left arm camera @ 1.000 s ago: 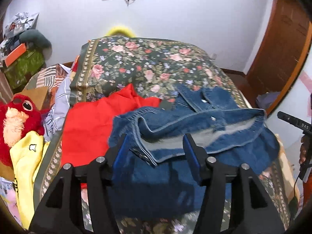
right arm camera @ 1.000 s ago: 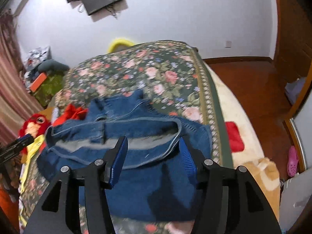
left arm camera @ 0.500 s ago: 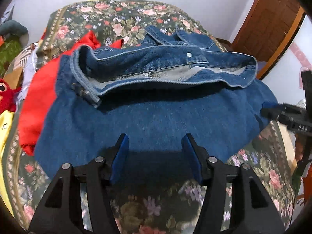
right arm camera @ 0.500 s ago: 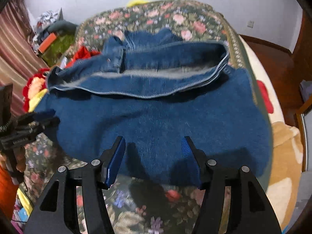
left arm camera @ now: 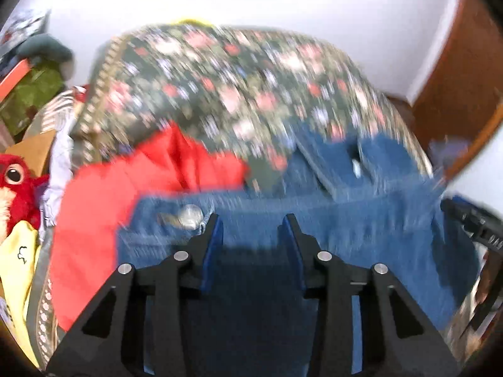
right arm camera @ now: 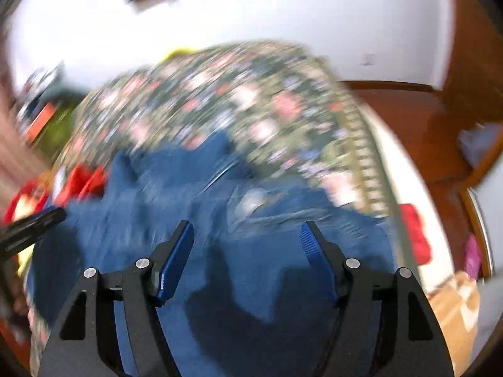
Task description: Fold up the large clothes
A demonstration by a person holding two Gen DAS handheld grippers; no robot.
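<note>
Denim garment (left arm camera: 361, 235) spread on the floral bed (left arm camera: 220, 72), both grippers poised over its near portion.
Left wrist view: left gripper (left arm camera: 251, 229) apart, empty, above blurred denim beside a red cloth (left arm camera: 103, 194); judged step is reaching for a fresh hold, calling for a clean pinch of one edge. Right wrist view: right gripper (right arm camera: 246, 238) wide apart over denim; bed edge (right arm camera: 371, 169) lies close rightward, open bedspread beyond for folding.

Denim garment (left arm camera: 361, 229) on the bed cover (left arm camera: 239, 72), partly over another garment (left arm camera: 103, 201) at its left
</note>
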